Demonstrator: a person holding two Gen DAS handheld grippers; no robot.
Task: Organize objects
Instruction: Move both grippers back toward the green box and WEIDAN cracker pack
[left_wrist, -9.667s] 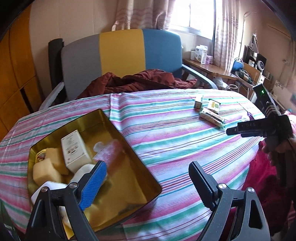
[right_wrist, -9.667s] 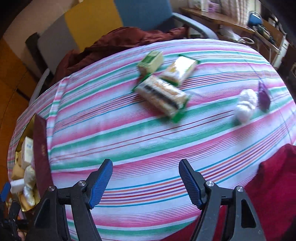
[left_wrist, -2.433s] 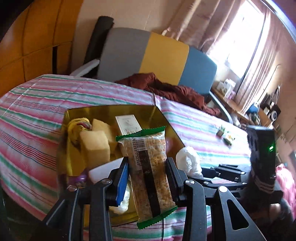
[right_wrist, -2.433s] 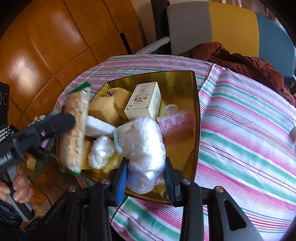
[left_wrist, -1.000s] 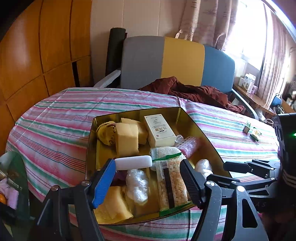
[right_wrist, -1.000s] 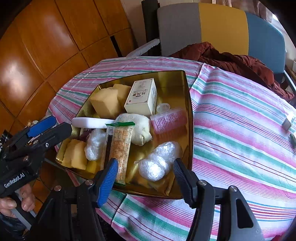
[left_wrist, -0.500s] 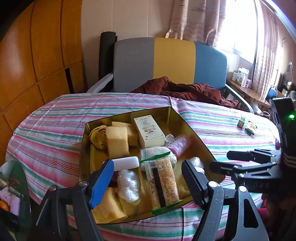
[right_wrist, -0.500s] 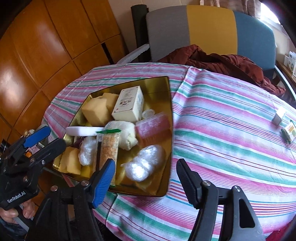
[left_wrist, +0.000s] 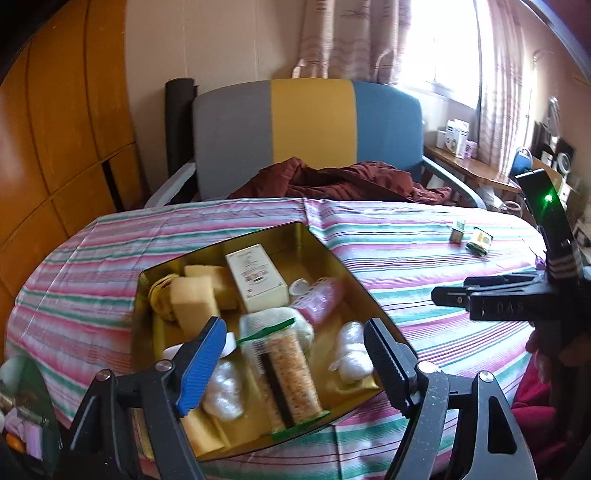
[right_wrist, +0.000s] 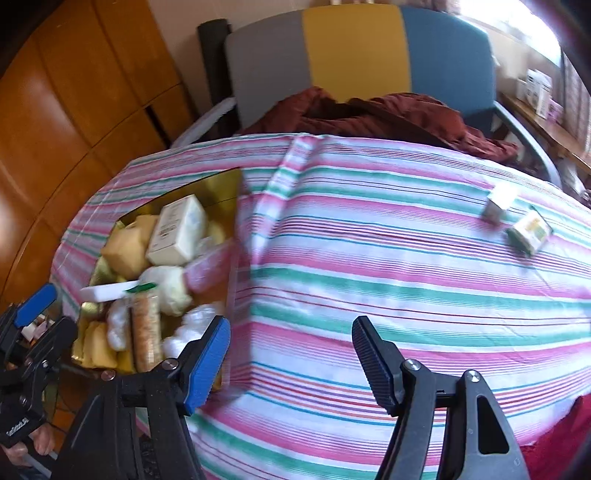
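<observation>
A gold tray (left_wrist: 325, 240) on the striped tablecloth holds a long cracker packet (left_wrist: 291, 373), a white box (left_wrist: 256, 280), yellow sponges (left_wrist: 194, 302), a pink bottle (left_wrist: 321, 299) and clear wrapped balls (left_wrist: 352, 354). My left gripper (left_wrist: 293, 343) hovers above the tray's near end, its jaws opening, nothing pressed between them. My right gripper (right_wrist: 291, 332) is open over bare cloth just right of the tray (right_wrist: 221, 181). A small box (right_wrist: 498, 203) and a green-yellow packet (right_wrist: 530, 230) lie far right on the table.
A grey, yellow and blue chair (left_wrist: 306, 122) with a maroon cloth (left_wrist: 343, 181) stands behind the table. Wooden panels (left_wrist: 62, 122) fill the left wall. A cluttered side desk (left_wrist: 476, 170) is at the right. The table's near edge drops off below both grippers.
The right gripper has swung rightward, so the tray slid from the middle to the left of its view. The left gripper drifted a little, and its jaws stand slightly wider.
</observation>
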